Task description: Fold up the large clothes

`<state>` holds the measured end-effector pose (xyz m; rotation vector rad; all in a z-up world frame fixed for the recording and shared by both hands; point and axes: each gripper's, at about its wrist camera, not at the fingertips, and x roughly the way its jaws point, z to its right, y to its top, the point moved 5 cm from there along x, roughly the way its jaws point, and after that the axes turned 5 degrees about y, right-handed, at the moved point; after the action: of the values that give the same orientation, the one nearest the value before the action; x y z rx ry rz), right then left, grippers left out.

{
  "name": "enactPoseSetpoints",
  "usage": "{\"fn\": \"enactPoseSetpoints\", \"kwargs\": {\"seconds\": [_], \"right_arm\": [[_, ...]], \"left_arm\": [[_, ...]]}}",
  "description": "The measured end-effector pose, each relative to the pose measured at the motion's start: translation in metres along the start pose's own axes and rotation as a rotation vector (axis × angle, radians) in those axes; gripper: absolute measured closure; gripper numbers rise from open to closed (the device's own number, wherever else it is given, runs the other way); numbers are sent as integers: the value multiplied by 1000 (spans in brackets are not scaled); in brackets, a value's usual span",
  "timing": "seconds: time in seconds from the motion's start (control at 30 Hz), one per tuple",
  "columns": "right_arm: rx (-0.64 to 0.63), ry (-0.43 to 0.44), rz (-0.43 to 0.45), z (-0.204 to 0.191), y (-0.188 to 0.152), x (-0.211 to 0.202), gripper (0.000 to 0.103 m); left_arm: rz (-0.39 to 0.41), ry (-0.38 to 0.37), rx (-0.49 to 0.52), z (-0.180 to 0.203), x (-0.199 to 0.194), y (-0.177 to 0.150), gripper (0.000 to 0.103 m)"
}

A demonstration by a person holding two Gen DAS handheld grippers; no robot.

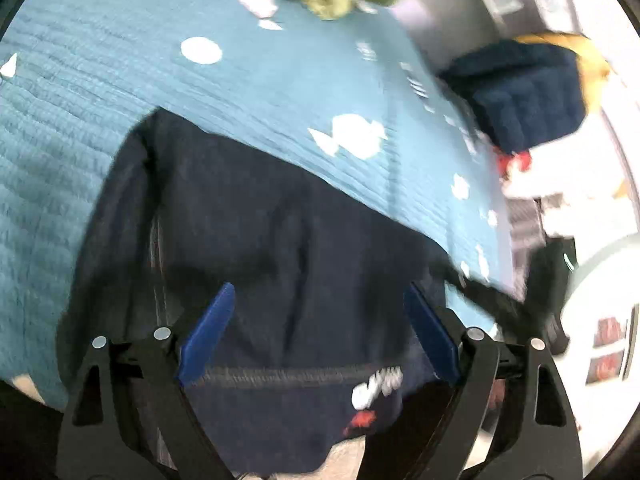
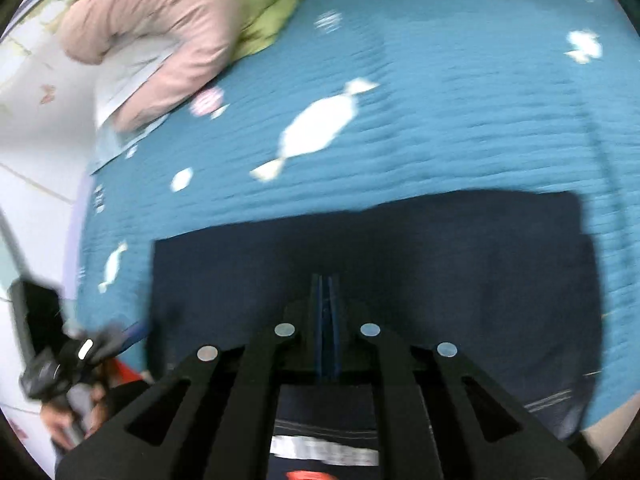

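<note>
A dark navy garment (image 1: pixel 260 220) lies folded flat on a teal bedspread (image 1: pixel 100 80) printed with white candy shapes. It has a grey stitched band and a white and red logo (image 1: pixel 376 388) near my left gripper. My left gripper (image 1: pixel 320 290) hovers over the garment's near part, blue pads wide apart with nothing between them. In the right wrist view the same garment (image 2: pixel 440 248) forms a dark rectangle on the bedspread (image 2: pixel 440 100). My right gripper (image 2: pixel 326 280) is over its middle with the fingers pressed together; no cloth shows between them.
A heap of pink and green bedding (image 2: pixel 160 32) lies at the bed's far corner. A navy knitted item with a yellow part (image 1: pixel 520 92) sits off the bed's right edge. A hand on the other gripper (image 2: pixel 72 360) shows at the lower left, beside pale floor.
</note>
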<state>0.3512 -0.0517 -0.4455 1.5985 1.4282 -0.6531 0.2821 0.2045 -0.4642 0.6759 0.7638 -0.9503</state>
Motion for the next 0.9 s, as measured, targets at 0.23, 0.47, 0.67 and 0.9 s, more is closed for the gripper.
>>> {"fn": "enactPoseSetpoints", "kwargs": {"seconds": [0.23,0.47,0.67,0.9], "right_arm": [[142,-19,-58,11,2,39,98],[222,18,-122,41,-15,52,103],[194,67,-115,28,-57,10,103],[248,103,-121,41,-128,-7,103]], "left_arm": [[-64,72,-74,-33,40,29,18],[-36,-29,-121,-42,18,24,18],[-13,13,-143,-76,-37,-10,17],[-66,75,-201,-112,-45,-66,17]]}}
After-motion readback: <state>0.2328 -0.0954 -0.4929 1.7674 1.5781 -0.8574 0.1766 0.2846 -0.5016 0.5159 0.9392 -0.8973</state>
